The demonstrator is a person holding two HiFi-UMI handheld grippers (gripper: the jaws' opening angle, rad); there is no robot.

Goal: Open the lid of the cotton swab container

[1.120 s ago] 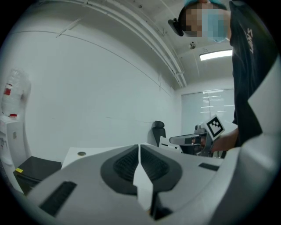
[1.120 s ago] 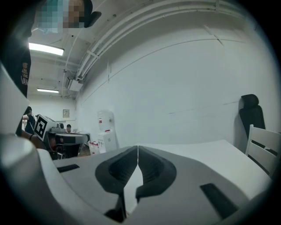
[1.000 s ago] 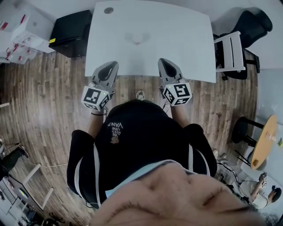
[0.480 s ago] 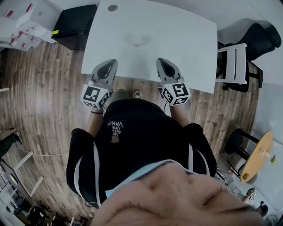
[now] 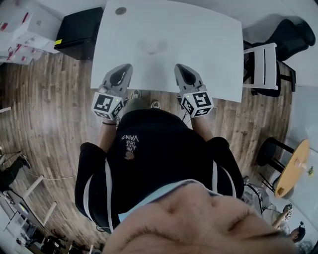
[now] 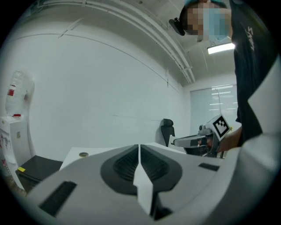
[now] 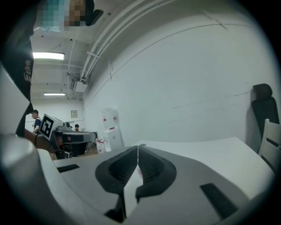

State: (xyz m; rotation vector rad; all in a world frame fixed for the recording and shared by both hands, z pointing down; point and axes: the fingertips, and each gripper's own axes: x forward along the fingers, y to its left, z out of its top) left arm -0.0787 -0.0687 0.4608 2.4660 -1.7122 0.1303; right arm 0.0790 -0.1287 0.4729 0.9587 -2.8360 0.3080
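container: cotton swab container (image 5: 151,46) is a faint pale blob, upper middle of the head view, mid-table, nothing touching it. Lid can't be told from the body at this size.
table: white table (image 5: 208,59), bare apart from the container and a small round disc (image 5: 120,11) at its far edge.
left gripper: left gripper (image 5: 121,73) sits at the near table edge, lower left of the container, well apart from it. Jaws pressed together, nothing between them.
right gripper: right gripper (image 5: 182,72) likewise at the near edge, lower right of the container. Jaws closed, empty.
step: approach, my read; no contact yet, lid presumably still on.
next: both claws need to spread, then go forward. One likely steadies the body, the other takes the lid.
surroundings: black cabinet (image 5: 79,32) upper left, white chair (image 5: 261,64) right.
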